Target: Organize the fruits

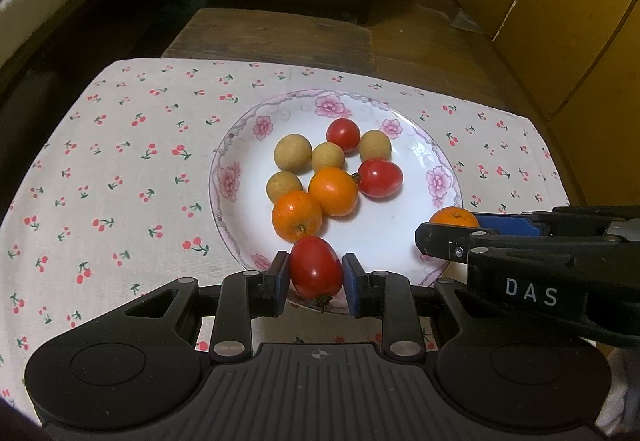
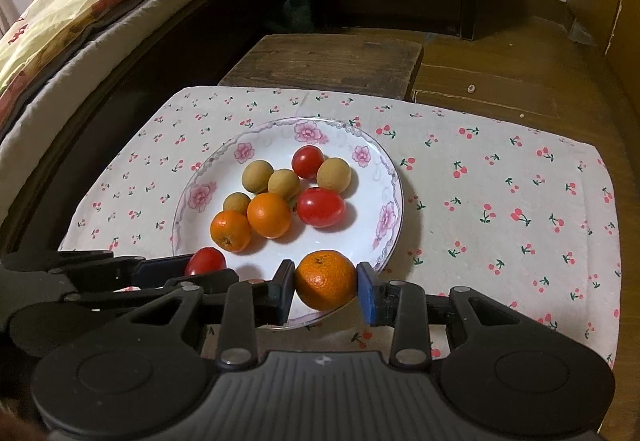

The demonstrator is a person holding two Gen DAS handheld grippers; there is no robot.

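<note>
A cherry-print cloth (image 2: 500, 201) is covering the worktop, with bare dark wood (image 2: 332, 57) showing at the far edge. A flowered plate (image 1: 236, 169) is sitting in the middle of the cloth, closer to the near edge, and holding four pale longans, two oranges and two tomatoes bunched at its centre.

The left gripper (image 1: 315, 275) is hanging over the plate's near rim, its fingers (image 1: 280, 273) clenched on a red tomato (image 1: 315, 269), stem pointing down. The right gripper (image 2: 326, 281) is sitting just beside it over the same rim, fingers (image 2: 366, 291) squeezing a small orange (image 2: 326, 279).

Both fruits look to be on their way into the plate, so the sorting seems close to finished.

What could go wrong: the two grippers are working almost side by side, so they could knock each other while lowering. The tomato is soft and glossy, so it may be bruising under pressure or slipping out. Dropped near the rim, either round fruit could be rolling off onto the cloth or nudging the pile apart
</note>
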